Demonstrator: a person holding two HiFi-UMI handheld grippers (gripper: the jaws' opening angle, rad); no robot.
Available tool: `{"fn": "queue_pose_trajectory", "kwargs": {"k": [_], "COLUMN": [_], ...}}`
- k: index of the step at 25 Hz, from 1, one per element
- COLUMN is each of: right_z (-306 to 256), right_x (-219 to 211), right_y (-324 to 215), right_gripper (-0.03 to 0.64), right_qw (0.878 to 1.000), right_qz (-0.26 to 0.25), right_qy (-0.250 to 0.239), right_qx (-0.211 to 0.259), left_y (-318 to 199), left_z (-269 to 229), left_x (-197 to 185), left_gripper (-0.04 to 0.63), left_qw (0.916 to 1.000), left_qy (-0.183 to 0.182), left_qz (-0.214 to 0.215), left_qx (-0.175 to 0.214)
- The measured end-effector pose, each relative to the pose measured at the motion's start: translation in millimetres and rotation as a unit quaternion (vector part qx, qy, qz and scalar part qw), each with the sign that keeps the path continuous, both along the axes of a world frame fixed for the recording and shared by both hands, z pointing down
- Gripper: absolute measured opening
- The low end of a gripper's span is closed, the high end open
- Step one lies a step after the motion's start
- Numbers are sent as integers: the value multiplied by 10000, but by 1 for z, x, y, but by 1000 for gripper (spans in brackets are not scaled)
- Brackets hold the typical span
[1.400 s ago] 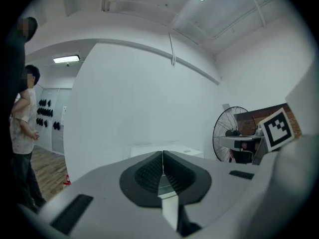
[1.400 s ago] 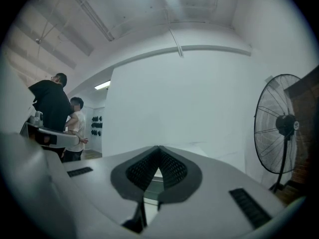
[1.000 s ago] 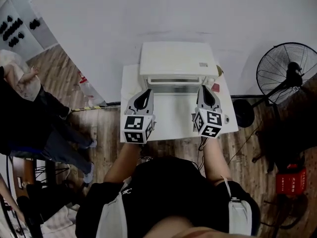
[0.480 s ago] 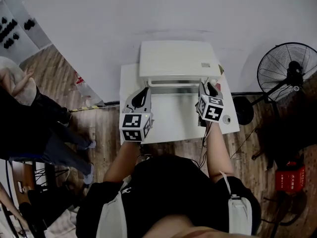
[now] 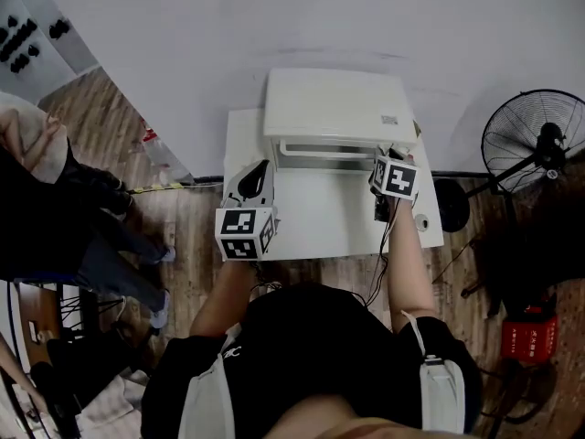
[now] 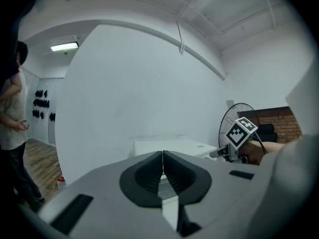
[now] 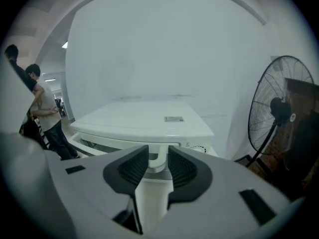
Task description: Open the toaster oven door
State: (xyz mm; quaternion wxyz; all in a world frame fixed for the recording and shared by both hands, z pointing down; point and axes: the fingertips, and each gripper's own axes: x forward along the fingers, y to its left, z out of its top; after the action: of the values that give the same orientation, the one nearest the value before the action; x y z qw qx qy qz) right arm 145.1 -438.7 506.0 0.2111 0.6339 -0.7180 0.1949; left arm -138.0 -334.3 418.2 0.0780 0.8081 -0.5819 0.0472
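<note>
A white toaster oven [image 5: 336,106] stands at the back of a small white table [image 5: 311,227], its door closed, with a pale handle bar [image 5: 327,146] across the front. My right gripper [image 5: 385,156] is at the bar's right end. Its jaws have just been opening and stand open, with the handle's end post [image 7: 158,157] between the pads [image 7: 185,169], not pinched. My left gripper [image 5: 259,170] hovers over the table's left part, in front of the oven's left corner. It is shut [image 6: 162,164] with nothing in it.
A black standing fan [image 5: 539,140] is right of the table. People stand on the wooden floor at the left [image 5: 64,199]. A red object [image 5: 526,337] lies at the lower right. A plain white wall [image 5: 274,16] rises behind the oven.
My right gripper has moved forward and tipped down onto the right end of the handle, and its jaws have parted. My left gripper has drifted slightly left.
</note>
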Motion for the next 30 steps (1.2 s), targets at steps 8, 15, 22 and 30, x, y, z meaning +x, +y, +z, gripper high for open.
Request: {"fn": "queue_pose_trajectory", "kwargs": {"k": [8, 15, 22, 30], "right_z": [22, 26, 28, 45], "right_x": [3, 2, -3, 5], "right_y": [-21, -15, 7, 43], "right_gripper": [121, 105, 105, 106], "right_qw": [9973, 9937, 9948, 9943], "right_qz": [59, -132, -190, -247], "right_qy": [-493, -899, -903, -949], "right_qx": [-535, -656, -424, 430], "left_y": [3, 8, 15, 13], "left_z": [3, 4, 6, 13], "left_x": [-3, -6, -8, 16], "left_gripper": [14, 14, 14, 14], "left_qw": [9999, 9998, 9999, 9996], "left_qy": [-23, -30, 1, -87], "left_qz": [-119, -166, -100, 151], "left_qx": [-69, -66, -80, -215]}}
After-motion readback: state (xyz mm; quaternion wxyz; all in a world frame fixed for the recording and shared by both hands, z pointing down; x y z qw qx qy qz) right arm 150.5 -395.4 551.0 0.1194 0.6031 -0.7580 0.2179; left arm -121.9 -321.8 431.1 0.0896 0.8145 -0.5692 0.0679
